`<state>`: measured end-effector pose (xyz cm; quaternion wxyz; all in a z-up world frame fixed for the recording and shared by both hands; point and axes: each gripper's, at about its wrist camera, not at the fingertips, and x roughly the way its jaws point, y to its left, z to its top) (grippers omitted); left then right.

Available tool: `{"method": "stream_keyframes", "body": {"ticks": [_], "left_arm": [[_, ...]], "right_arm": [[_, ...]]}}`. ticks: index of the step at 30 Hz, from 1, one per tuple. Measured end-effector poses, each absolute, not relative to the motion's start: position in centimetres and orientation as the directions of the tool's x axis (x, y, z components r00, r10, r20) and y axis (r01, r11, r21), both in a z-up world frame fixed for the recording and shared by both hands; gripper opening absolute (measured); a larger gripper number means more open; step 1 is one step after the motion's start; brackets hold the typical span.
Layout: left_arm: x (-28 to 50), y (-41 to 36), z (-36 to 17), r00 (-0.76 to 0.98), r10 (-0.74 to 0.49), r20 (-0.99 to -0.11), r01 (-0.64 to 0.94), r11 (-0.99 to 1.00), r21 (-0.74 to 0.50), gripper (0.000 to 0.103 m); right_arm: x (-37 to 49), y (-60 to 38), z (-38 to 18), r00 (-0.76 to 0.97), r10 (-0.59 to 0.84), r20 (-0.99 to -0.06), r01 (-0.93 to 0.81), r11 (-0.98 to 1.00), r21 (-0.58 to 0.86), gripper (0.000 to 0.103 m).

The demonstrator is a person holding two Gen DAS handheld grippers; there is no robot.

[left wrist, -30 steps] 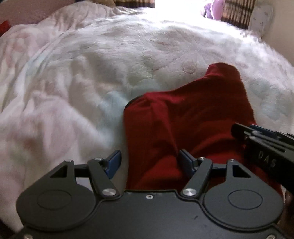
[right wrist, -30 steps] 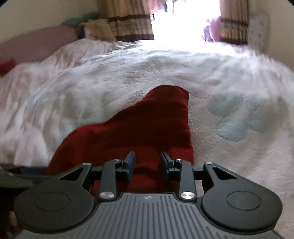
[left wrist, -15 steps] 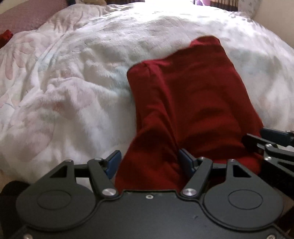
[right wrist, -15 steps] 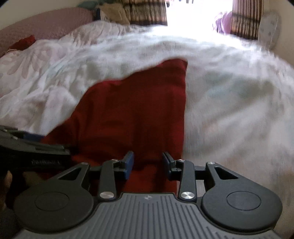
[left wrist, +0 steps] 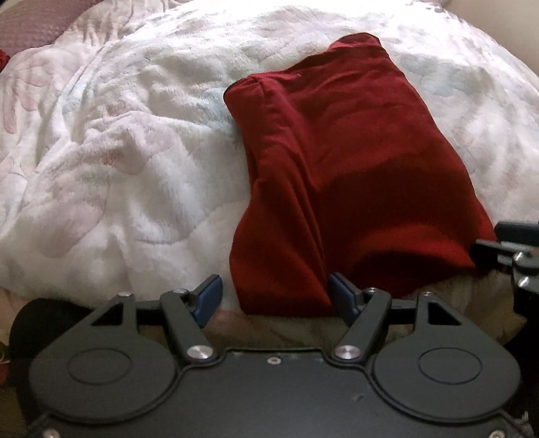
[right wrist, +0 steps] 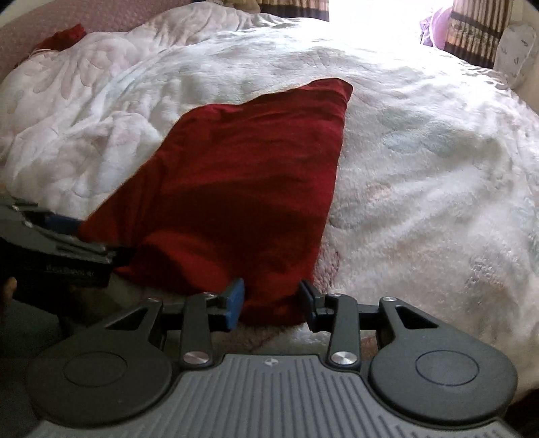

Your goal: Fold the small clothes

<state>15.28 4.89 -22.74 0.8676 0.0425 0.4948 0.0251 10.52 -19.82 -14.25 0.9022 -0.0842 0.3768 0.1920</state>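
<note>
- Down at the bottom centre of the left wrist view, the left gripper (left wrist: 275, 296) stood spread wide, its blue-padded fingers (left wrist: 209, 296) on either side of the near edge of the red garment (left wrist: 337, 161); no pinch showed.
- Likewise at the bottom centre of the right wrist view, the right gripper (right wrist: 271, 301) was parted, its pads flanking the near right corner of the red garment (right wrist: 242, 188) without pressing it.
- Each tool showed in the other's camera: the right gripper (left wrist: 515, 249) at the right edge of the left view, and the left gripper (right wrist: 57, 239) at the left edge of the right view, both just beside the cloth's near edge.
- That garment lay folded in a rough rectangle through the middle of both frames, with a thick rolled fold along its left side in the left view.
- Under it spread a fluffy white blanket (left wrist: 118, 151) with faint pink and pale blue floral marks, rumpled toward the left.
- Near the bottom edge a beige surface (left wrist: 276, 330) showed below the blanket's edge.
- Farther out, in the upper right of the right view, striped curtains (right wrist: 478, 30) framed a bright washed-out window, with a purple object (right wrist: 434, 33) and a pale patterned cushion (right wrist: 517, 50) beside them.
- At upper left lay a pinkish cover (right wrist: 111, 13) and a scrap of red cloth (right wrist: 64, 37).
</note>
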Motion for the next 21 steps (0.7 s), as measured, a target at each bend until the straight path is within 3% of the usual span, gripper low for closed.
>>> {"method": "stream_keyframes", "body": {"ticks": [5,10,12,15,21], "left_arm": [[14.6,4.2,-20.4,0.51,0.074,-0.857,0.033,0.994,0.105,0.07],[16.2,2.6,-18.1,0.652,0.085,-0.754,0.036,0.989,0.142,0.07],[17.5,2.5,-18.5,0.671,0.099,-0.735,-0.015,0.993,0.12,0.07],[19.2,2.6,-20.4,0.623,0.059,-0.78,-0.042,0.998,0.042,0.07],[17.1,0.9,-21.7,0.597,0.14,-0.79,0.029,0.98,0.196,0.072]], "right_arm": [[10.8,-20.2,-11.8,0.688,0.328,-0.647,-0.396,0.917,0.044,0.045],[14.1,-19.0,-10.7,0.742,0.36,-0.565,-0.356,0.926,0.123,0.045],[15.6,-18.6,-11.2,0.74,0.364,-0.565,-0.335,0.929,0.16,0.045],[16.8,-18.2,-13.2,0.694,0.374,-0.615,-0.321,0.926,0.201,0.042],[14.3,-19.2,-15.6,0.636,0.39,-0.666,-0.366,0.912,0.185,0.044]]}}
